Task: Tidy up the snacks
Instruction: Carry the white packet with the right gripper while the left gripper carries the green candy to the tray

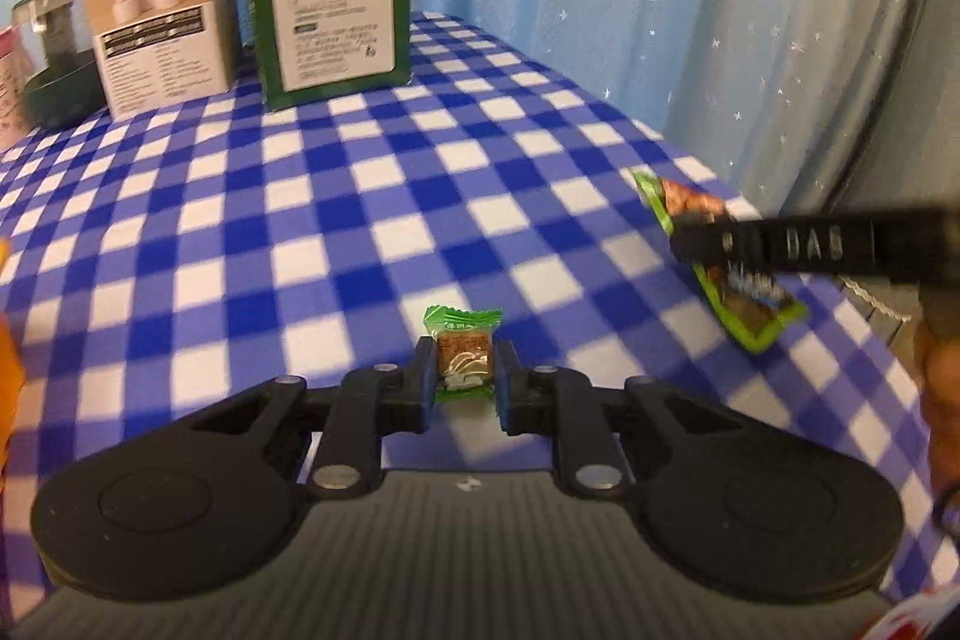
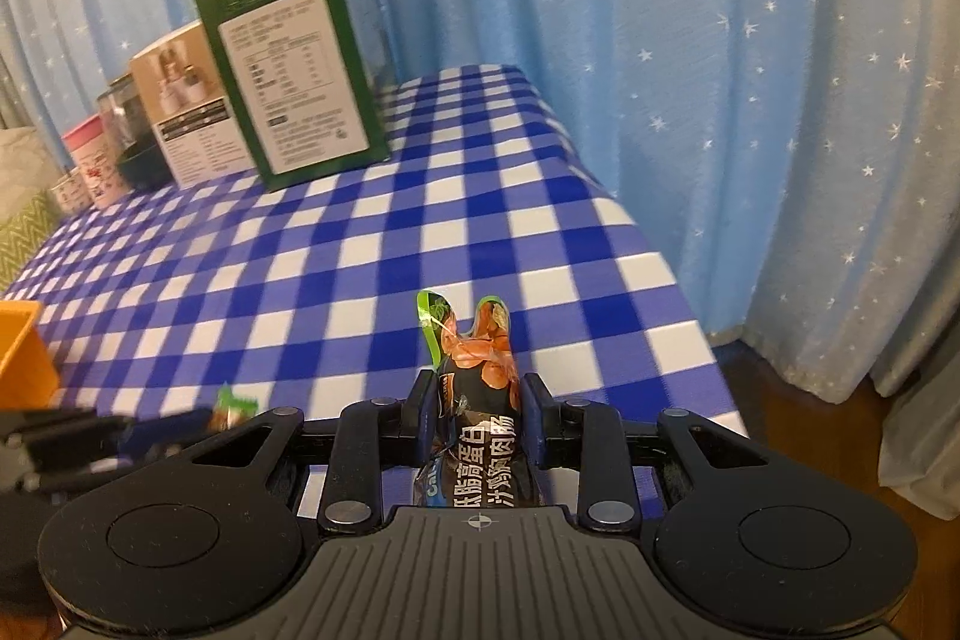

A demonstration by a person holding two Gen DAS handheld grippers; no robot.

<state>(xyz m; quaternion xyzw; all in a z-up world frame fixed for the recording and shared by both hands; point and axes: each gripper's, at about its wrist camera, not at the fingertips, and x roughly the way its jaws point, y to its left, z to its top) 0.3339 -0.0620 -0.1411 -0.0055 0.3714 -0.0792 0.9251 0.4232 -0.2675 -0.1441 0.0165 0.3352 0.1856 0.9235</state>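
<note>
— Two snacks, one in each gripper. What does the left wrist view show?

— The left gripper (image 1: 465,376) is clamped on a small candy (image 1: 463,352) in a green wrapper. The candy sits between the pads above the checked tablecloth (image 1: 300,220), its long axis running straight ahead, green end pointing away from the camera. At the right, the right gripper (image 1: 690,241) pinches a green sausage packet (image 1: 720,268) across its middle; the packet's long axis slants from upper left to lower right.

— And the right wrist view?

— The right gripper (image 2: 478,400) is closed on the sausage packet (image 2: 477,400), squeezing it narrow. Its length runs along the fingers, far end pointing forward and up over the tablecloth (image 2: 360,250). Low at the left, the left gripper (image 2: 198,421) shows with the candy (image 2: 231,409) at its tip.

— Anything behind?

— A green box (image 2: 294,70) and a tan box (image 2: 186,100) stand upright at the far edge, against a blue curtain (image 2: 690,40).
</note>
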